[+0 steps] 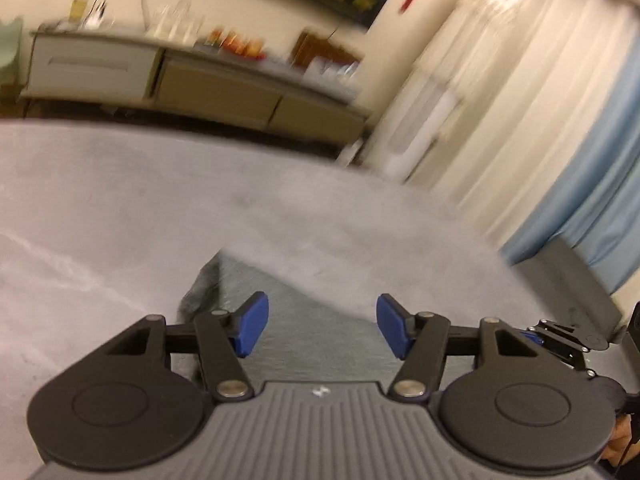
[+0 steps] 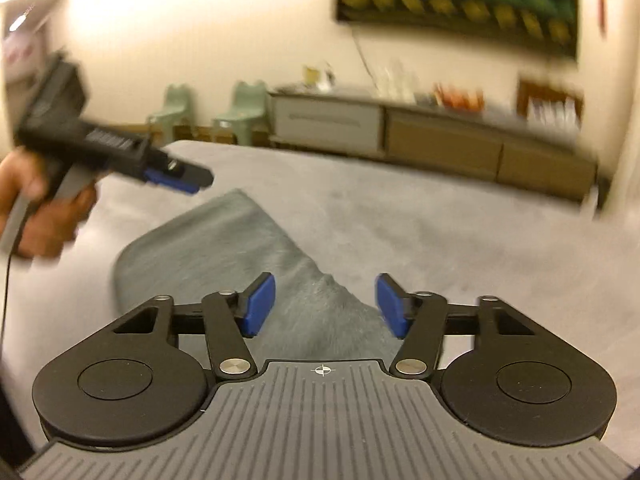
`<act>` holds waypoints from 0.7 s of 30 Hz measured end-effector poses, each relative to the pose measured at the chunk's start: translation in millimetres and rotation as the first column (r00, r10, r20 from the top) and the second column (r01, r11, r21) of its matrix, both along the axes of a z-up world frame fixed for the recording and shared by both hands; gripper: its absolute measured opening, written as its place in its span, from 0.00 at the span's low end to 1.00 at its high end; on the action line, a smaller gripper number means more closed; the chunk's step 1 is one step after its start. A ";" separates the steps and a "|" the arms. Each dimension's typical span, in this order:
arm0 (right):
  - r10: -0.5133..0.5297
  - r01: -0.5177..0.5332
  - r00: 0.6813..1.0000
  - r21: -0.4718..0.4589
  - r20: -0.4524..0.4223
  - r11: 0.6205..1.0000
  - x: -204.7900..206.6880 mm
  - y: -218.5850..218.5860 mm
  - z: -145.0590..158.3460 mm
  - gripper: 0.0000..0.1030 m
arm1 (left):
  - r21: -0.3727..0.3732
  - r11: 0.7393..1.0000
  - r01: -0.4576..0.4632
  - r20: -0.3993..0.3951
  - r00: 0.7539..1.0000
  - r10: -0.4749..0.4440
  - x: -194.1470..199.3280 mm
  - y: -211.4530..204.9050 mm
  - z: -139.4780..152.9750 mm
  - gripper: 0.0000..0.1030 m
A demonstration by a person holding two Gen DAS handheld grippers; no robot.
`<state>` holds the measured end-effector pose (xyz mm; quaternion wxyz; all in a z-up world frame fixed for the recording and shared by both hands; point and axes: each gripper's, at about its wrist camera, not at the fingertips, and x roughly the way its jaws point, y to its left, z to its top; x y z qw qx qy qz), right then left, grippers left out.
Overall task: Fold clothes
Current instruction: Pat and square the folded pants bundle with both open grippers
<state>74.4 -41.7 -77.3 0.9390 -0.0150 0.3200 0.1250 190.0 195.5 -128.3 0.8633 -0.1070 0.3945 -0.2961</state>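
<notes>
garment: a grey-green cloth (image 2: 224,248) lies on the pale grey bed cover (image 2: 440,240), flat for the most part, with a rounded far end and straight side edges; its near part runs under the right gripper and out of sight.
shape of the cloth: it reads as a narrow, compact strip rather than a spread-out shirt or trousers, so it may already be doubled over, but the blur hides any layers or crease lines.
left gripper: left gripper (image 1: 322,330) hangs above the near corner of the same cloth (image 1: 304,320), blue pads set wide apart, nothing between them.
right gripper: right gripper (image 2: 325,306) hovers over the near end of the cloth, pads also spread wide and empty.
hand: a hand (image 2: 44,216) grips the left tool's handle, up off the bed to the left of the cloth.
progress: neither tool has hold of the fabric. this would fit a piece partly folded with another fold due, or a finished fold just let go; i can't say which.
left to do: can't be settled from here; no other clothes show on the bed.
room: a low sideboard (image 2: 420,136) stands along the far wall.
</notes>
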 end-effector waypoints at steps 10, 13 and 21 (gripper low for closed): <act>-0.088 0.110 0.986 0.153 -0.140 0.982 -10.3 -53.2 -37.5 0.66 | 0.023 0.999 0.032 -0.027 0.999 -0.031 -32.1 29.0 -15.6 0.57; -0.081 0.081 0.997 0.146 0.000 0.986 -45.1 -35.7 -10.5 0.60 | 0.017 0.994 0.104 0.009 0.994 -0.105 -57.0 27.9 -7.4 0.58; 0.215 -0.213 0.977 -0.141 0.002 0.967 -72.7 30.1 -52.4 0.61 | 0.076 0.968 0.241 0.014 0.970 -0.242 -98.0 10.8 -16.9 0.58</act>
